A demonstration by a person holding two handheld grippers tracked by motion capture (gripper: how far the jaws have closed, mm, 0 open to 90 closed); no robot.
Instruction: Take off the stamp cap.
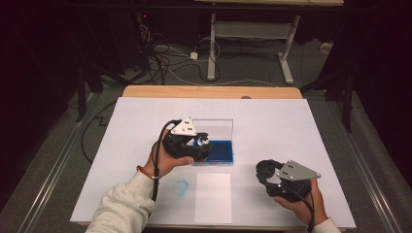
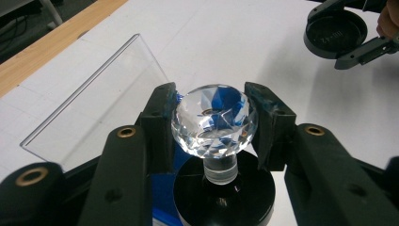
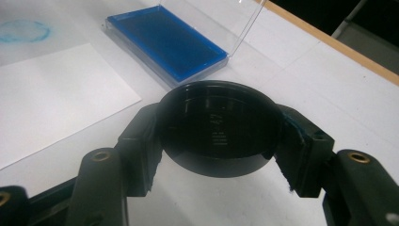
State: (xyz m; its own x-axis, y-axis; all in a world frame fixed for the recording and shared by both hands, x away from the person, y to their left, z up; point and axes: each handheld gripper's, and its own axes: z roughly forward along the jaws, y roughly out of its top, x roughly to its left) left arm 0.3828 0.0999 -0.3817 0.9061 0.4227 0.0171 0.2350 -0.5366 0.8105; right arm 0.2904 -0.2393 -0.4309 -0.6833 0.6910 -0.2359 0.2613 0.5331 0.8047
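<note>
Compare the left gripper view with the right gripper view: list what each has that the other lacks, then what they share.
Left gripper view alone: the left gripper shut on a faceted crystal knob, whose clear stem stands on a round black base.

Right gripper view alone: the sheet of white paper, the smudged blue ring mark, and a close look at the raised lettering inside the cap.

Both: the round black cap clamped by the right gripper, the clear lid of the blue ink pad, and the white table cover.
</note>
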